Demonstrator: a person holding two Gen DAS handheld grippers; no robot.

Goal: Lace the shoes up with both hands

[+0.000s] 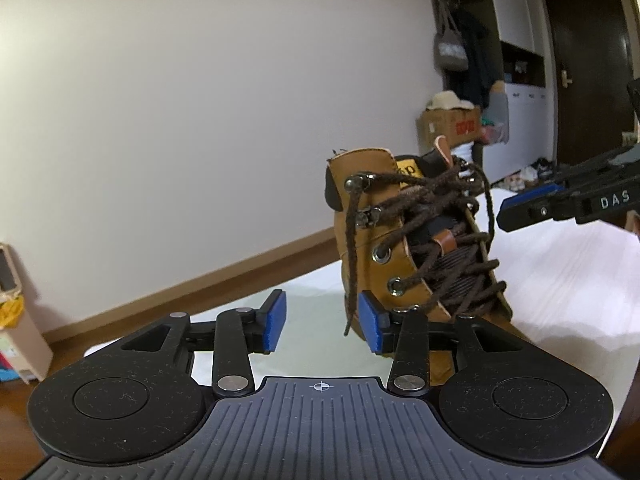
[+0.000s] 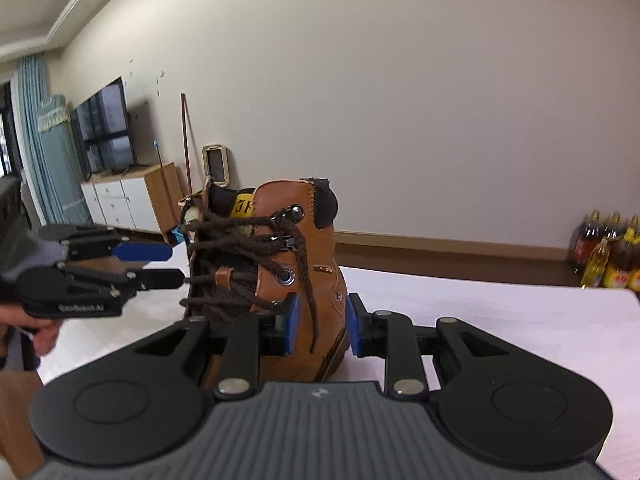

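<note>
With both the left tongs (image 1: pixel 322 322) and right tongs (image 2: pixel 320 326) spread and gripping nothing, the dangling lace ends (image 2: pixel 308 280) risk slipping off the boot's (image 1: pixel 400 240) upper hooks.

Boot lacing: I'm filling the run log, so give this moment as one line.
boot upright on table | lace ends hanging loose | left gripper open, empty | right gripper open, empty
</note>
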